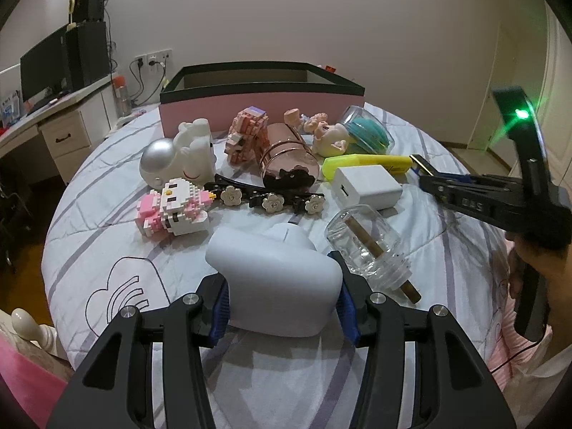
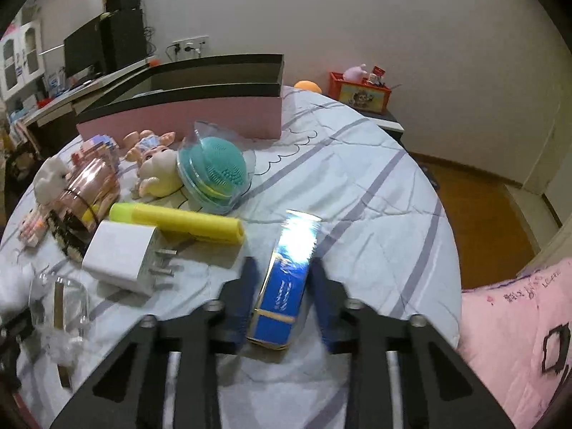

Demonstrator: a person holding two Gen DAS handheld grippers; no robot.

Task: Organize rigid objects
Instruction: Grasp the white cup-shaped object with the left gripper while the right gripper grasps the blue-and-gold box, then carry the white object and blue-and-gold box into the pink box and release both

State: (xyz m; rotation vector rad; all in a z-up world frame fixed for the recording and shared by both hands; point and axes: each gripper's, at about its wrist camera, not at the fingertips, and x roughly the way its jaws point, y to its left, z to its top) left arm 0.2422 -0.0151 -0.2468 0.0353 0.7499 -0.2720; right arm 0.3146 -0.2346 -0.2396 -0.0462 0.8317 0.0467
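The right gripper [image 2: 282,286] is clenched on a blue-and-gold box [image 2: 282,286] lying on the bed [image 2: 375,193], and the left gripper [image 1: 282,296] is grasping a white rounded device [image 1: 275,279]. Both picks look made; next, each likely needs lifting clear and carrying over the clutter to the pink box [image 1: 257,107] at the bed's far side.

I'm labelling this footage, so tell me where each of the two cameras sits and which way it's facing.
Left wrist: on the left gripper, looking down along its fingers at a white device clamped between them; the right gripper and hand show at right.
Right wrist: on the right gripper, looking down at a blue box between its pads.
Shared: pink box, yellow marker, white charger.
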